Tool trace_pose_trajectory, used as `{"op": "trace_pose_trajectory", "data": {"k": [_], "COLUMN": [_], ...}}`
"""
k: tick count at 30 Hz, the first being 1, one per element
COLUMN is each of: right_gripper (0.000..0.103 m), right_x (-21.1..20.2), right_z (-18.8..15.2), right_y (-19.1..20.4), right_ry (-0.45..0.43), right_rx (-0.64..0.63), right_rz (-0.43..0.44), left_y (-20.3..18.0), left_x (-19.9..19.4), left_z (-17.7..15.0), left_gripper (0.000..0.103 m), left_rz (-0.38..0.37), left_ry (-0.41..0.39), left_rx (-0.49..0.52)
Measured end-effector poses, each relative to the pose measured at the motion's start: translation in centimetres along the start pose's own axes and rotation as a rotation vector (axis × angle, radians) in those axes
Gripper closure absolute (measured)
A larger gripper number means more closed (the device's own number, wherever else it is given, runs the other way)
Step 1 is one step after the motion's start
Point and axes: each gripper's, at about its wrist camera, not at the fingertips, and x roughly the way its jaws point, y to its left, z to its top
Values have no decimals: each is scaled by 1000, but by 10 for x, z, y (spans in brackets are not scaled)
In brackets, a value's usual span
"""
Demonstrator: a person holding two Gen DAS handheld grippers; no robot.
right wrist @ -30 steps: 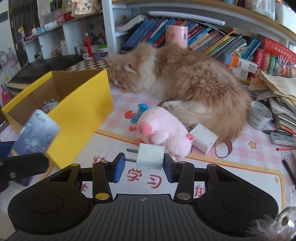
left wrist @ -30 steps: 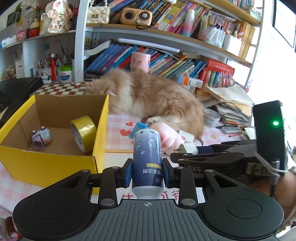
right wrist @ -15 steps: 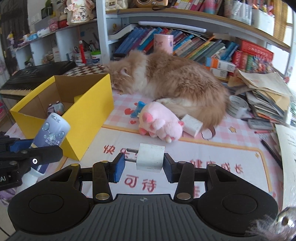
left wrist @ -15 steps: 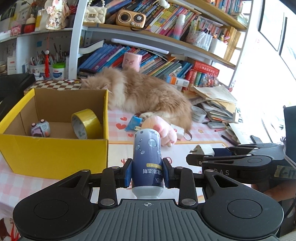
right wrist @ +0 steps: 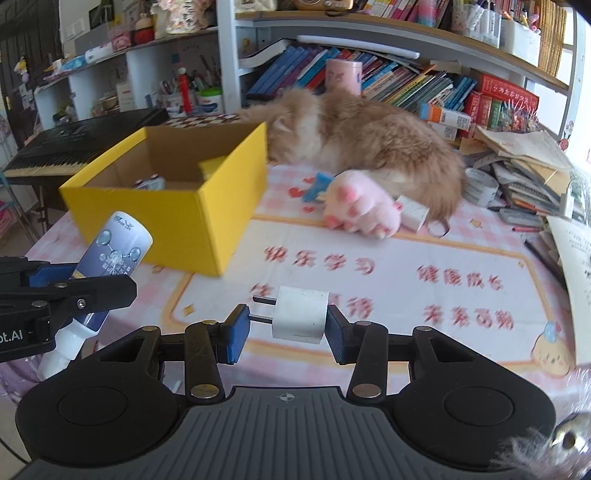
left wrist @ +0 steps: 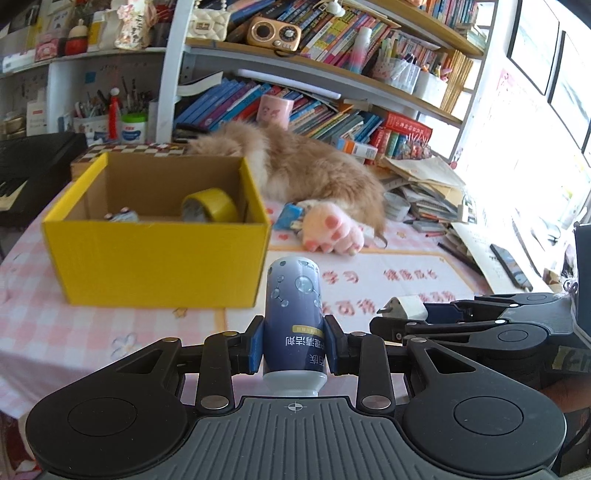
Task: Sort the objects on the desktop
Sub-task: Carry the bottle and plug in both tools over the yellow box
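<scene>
Strong daylight floods in from the window (left wrist: 535, 122) at the right of the left wrist view, where it burns out to white and glares on the papers (left wrist: 480, 236) below. Elsewhere the light is soft and even, with faint shadows. Both fisheye views bow the shelves (right wrist: 369, 33) and darken at the corners. The printed mat (right wrist: 388, 280) and the cat (right wrist: 362, 129) are smeared with blur.

bare mat (right wrist: 388, 266) lies open ahead; the yellow box (left wrist: 159, 258) walls off the left, while the cat (right wrist: 369, 136) and plush paw (right wrist: 362, 206) block the far side.
</scene>
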Motion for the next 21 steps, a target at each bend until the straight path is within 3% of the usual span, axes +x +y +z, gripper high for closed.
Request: {"op": "trace_pose_trajectory", "data": {"k": [8,21], "right_gripper": [62,62], "right_x": [-10,-22], "right_z": [-26,-34], "right_y": [43,82], "right_ry": [36,44], "right_rx": [-1,-87], "right_rz": [40,90], "left_y": [23,40], "left_x": [-30,-55], "left_z": [-23,-40], "left_gripper": [72,72], "left_rz": [22,45], "left_ry": [25,7], "left_rx": [-15,-52]}}
